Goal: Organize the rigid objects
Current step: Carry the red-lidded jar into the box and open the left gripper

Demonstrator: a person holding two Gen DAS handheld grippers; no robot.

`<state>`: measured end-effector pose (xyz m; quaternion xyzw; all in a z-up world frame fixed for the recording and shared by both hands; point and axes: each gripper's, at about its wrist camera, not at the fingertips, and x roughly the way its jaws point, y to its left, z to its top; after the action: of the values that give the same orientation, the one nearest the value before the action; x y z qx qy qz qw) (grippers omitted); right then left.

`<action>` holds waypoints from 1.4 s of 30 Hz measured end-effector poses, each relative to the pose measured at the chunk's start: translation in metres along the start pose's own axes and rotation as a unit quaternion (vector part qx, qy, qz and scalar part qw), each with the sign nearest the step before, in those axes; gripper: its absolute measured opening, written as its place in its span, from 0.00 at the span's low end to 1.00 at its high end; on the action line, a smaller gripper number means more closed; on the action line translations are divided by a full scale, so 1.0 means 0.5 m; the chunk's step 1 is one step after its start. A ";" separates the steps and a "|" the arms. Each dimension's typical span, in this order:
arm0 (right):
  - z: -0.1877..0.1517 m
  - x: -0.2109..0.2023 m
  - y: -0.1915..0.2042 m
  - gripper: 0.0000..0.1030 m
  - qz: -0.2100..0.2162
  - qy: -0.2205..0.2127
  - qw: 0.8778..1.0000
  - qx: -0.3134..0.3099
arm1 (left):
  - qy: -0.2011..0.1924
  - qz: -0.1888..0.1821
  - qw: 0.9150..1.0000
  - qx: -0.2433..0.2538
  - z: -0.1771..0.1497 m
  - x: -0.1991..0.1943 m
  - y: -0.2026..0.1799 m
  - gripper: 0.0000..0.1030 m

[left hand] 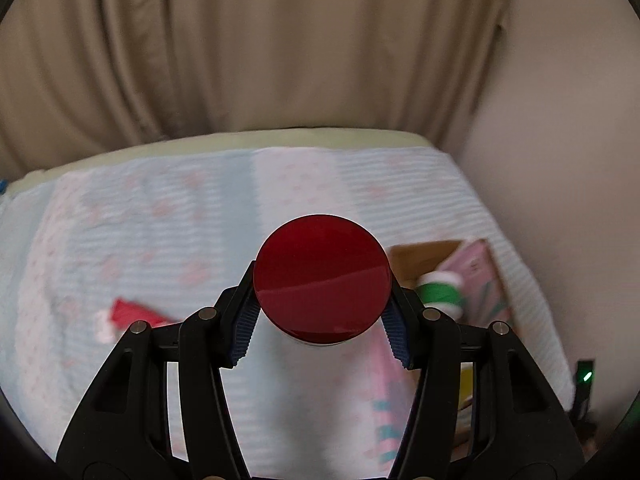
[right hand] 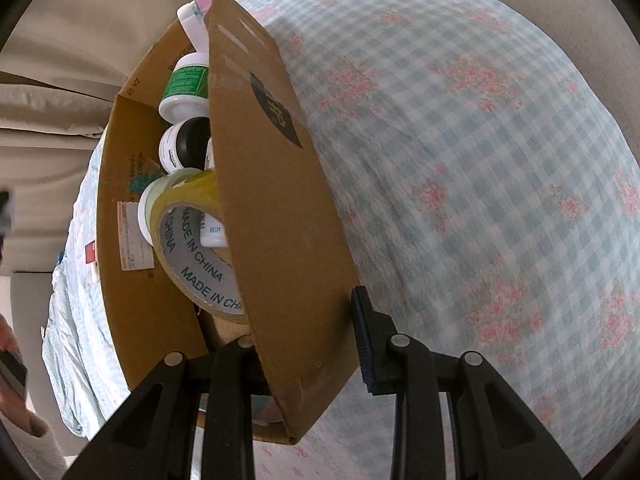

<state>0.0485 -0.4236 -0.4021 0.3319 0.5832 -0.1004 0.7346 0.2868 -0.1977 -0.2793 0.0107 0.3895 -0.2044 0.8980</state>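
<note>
The left gripper (left hand: 322, 316) clamps a red-capped bottle (left hand: 322, 276) between its 2 blue pads — cap facing the camera, long axis running away toward the checked bedspread (left hand: 160, 216). The right gripper (right hand: 308, 344) pinches a flap of the cardboard box (right hand: 272, 200), which appears tipped sideways, holding jars and a tape roll (right hand: 196, 248).

The red lid (left hand: 322, 276) hides its container's body; the cardboard box (right hand: 272, 208) wall hides the right claw's (right hand: 304, 344) left finger; the red packet (left hand: 132, 314) is blurred.
</note>
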 end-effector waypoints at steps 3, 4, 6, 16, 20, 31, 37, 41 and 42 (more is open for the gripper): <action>0.005 0.000 -0.007 0.26 0.002 0.003 1.000 -0.001 | 0.004 -0.024 1.000 0.006 0.013 0.036 -0.084 0.50; 0.006 0.001 -0.008 0.26 0.004 0.004 1.000 0.000 | 0.007 -0.030 0.999 0.008 0.015 0.050 -0.110 0.50; 0.009 0.000 -0.008 0.26 0.002 0.005 1.000 -0.005 | 0.017 -0.045 0.999 0.013 0.015 0.084 -0.165 0.50; 0.014 0.004 0.002 0.26 0.000 0.012 1.000 -0.011 | 0.099 -0.084 0.990 0.046 -0.063 0.233 -0.349 0.50; 0.017 0.005 0.003 0.26 -0.001 0.012 1.000 -0.013 | 0.138 -0.078 0.986 0.047 -0.106 0.273 -0.360 0.50; 0.015 0.004 -0.004 0.26 0.002 0.012 1.000 -0.017 | 0.149 -0.062 0.985 0.060 -0.106 0.266 -0.361 0.98; 0.014 0.005 -0.002 0.26 0.000 0.010 1.000 -0.018 | 0.144 -0.063 0.985 0.064 -0.086 0.261 -0.357 1.00; 0.011 0.005 0.000 0.26 0.000 0.009 1.000 -0.018 | 0.147 -0.064 0.985 0.063 -0.082 0.256 -0.349 1.00; 0.010 0.004 0.002 0.26 0.000 0.008 1.000 -0.018 | 0.148 -0.064 0.985 0.063 -0.084 0.248 -0.348 1.00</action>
<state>0.0535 -0.4254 -0.4031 0.3198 0.5911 -0.0873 0.7354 0.2684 -0.3941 -0.3716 0.0722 0.5040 -0.2820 0.8132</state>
